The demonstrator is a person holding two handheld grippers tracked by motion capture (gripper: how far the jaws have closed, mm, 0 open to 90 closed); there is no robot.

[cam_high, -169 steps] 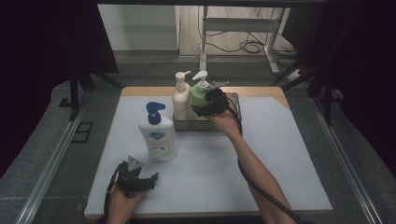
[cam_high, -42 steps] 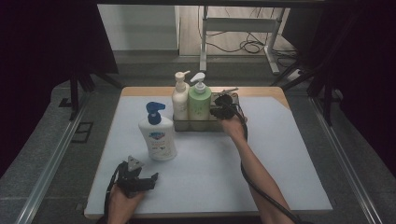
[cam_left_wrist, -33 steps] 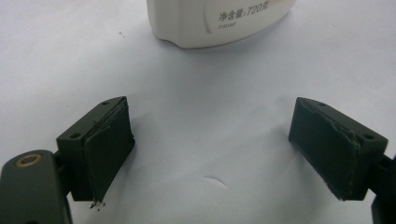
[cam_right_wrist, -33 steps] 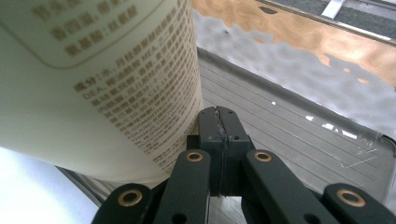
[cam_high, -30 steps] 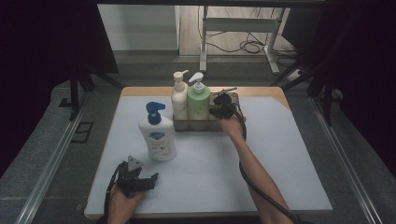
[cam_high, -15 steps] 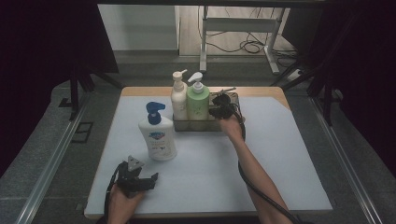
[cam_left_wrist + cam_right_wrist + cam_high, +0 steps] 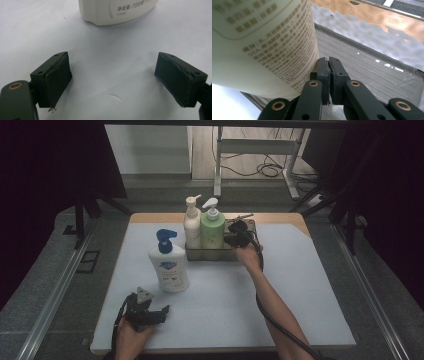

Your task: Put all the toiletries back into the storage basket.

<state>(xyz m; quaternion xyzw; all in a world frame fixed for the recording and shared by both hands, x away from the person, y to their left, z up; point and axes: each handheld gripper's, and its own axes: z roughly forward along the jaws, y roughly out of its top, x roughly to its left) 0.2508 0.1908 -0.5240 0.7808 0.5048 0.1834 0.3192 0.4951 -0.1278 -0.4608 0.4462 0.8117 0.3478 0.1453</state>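
A metal tray (image 7: 220, 254) at the back of the table holds a cream pump bottle (image 7: 192, 227) and a green pump bottle (image 7: 212, 230). My right gripper (image 7: 234, 234) is inside the tray, just right of the green bottle. In the right gripper view its jaws (image 7: 329, 60) have just been opening a hair; the pads still look together with nothing between them, and the bottle's pale wall (image 7: 262, 45) is close on the left. My left gripper (image 7: 147, 306) rests open near the front left, its jaws (image 7: 112, 75) wide apart over bare mat. A white bottle with a blue pump (image 7: 169, 265) stands beyond it.
A white mat (image 7: 280, 285) covers the wooden table. The tray's ribbed floor (image 7: 372, 75) stretches right of the right gripper. The white bottle's base (image 7: 112, 12) is a short way ahead of the left jaws. Dark curtains and a metal frame surround the table.
The green bottle, held tilted by the right gripper several seconds ago, now stands upright in the tray beside the cream bottle. Over the last second nothing has visibly moved.
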